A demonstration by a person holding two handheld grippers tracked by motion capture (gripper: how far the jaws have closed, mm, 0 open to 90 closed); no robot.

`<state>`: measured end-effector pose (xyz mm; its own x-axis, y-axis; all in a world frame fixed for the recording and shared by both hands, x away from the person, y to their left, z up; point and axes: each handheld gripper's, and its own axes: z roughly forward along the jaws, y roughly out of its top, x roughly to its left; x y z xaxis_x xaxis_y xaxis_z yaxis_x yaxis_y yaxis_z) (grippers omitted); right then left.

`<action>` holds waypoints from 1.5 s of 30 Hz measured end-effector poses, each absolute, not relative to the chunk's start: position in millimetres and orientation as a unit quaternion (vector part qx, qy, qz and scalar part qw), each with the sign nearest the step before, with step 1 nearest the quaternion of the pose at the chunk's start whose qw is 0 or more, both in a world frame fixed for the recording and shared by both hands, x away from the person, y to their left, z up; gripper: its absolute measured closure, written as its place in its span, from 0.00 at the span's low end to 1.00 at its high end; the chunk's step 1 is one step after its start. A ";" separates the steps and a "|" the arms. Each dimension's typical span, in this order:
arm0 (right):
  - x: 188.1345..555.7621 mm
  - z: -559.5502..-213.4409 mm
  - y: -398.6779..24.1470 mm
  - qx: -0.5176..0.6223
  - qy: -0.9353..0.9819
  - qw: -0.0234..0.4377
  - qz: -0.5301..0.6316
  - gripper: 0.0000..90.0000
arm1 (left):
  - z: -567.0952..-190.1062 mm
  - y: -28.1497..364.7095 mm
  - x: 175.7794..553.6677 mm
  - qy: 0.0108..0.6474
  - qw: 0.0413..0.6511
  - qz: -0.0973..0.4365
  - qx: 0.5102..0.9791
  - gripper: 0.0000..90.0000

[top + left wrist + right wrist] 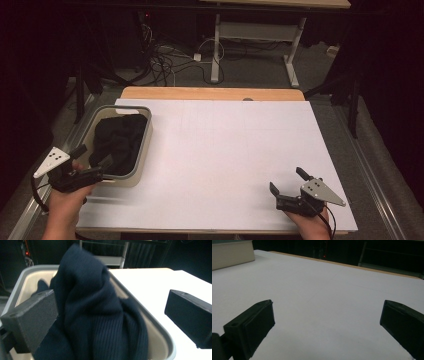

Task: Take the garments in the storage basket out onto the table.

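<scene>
A dark navy ribbed cloth [120, 137] lies heaped in a grey bin [145, 145] at the table's left. My left gripper [93, 156] is at the bin's near end, held by a hand, and is open. In the left gripper view the cloth [87, 302] bulges between the wide-apart jaws of that gripper [107, 305]. One jaw is over the bin [155, 327], the other over the white table beside its rim. My right gripper [286, 179] rests low at the front right, open, with bare white table [324, 277] between the jaws of that gripper [328, 312].
The white sheet [225, 150] covers the table, and a wooden edge [210, 93] shows at the far side. Behind it stand another table's legs and floor cables [165, 60]. The bin's wall [232, 255] shows far left in the right gripper view.
</scene>
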<state>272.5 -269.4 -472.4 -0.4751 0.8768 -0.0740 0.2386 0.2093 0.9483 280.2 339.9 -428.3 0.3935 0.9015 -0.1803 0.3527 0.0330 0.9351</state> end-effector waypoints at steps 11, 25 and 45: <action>269.7 -469.9 -270.8 0.394 0.702 0.327 0.495 0.00 | -402.6 331.7 319.2 0.495 0.508 0.263 0.654 0.00; 270.0 -473.1 -270.6 0.396 0.704 0.324 0.492 0.00 | -404.4 338.6 368.1 0.537 0.472 0.225 0.662 0.00; 270.1 -475.0 -271.1 0.398 0.705 0.322 0.490 0.00 | -433.8 342.1 427.9 0.608 0.351 0.103 0.705 0.00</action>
<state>270.1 -271.1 -475.0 -0.4753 0.8774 -0.0651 0.2455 0.2034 0.9478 427.9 342.1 -433.8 0.2408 0.9289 -0.2815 0.7847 -0.0156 0.6197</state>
